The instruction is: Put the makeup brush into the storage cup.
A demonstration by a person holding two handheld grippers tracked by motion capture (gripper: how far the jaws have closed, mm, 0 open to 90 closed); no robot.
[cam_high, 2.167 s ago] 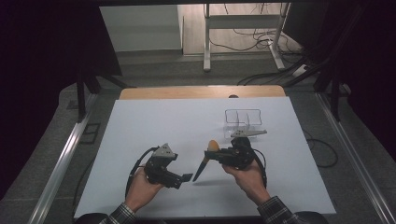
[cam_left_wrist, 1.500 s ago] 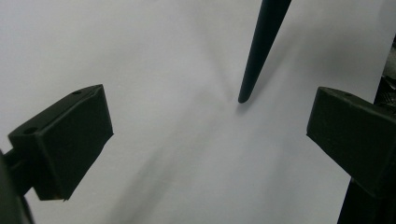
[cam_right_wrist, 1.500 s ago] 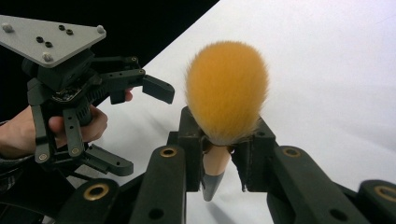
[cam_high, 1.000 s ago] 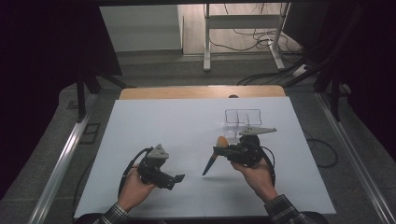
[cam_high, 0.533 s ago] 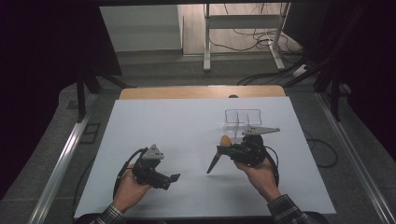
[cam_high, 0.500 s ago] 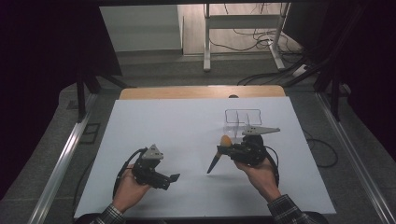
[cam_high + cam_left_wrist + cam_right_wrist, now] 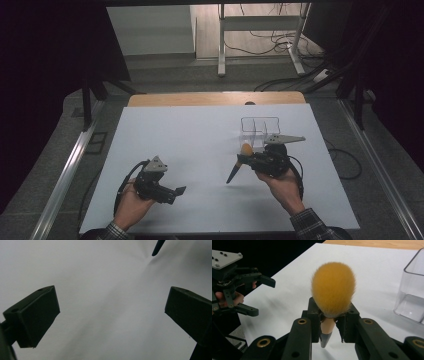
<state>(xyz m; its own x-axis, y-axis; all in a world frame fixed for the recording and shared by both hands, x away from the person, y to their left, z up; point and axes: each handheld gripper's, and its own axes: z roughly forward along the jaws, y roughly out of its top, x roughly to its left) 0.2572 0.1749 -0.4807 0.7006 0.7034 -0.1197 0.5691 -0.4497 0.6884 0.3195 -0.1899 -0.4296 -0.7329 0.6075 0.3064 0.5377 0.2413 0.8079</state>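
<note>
Jaws of right gripper [image 7: 329,322] clamp one brush [image 7: 333,290].

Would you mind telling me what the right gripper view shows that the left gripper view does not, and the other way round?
The right gripper view alone shows the right gripper shut on the makeup brush just below its orange bristles, the clear organizer and the left gripper in a hand. The left gripper view alone shows the left gripper's own jaws wide apart with nothing between them, plus the brush's dark handle tip. Both share the white table.
</note>
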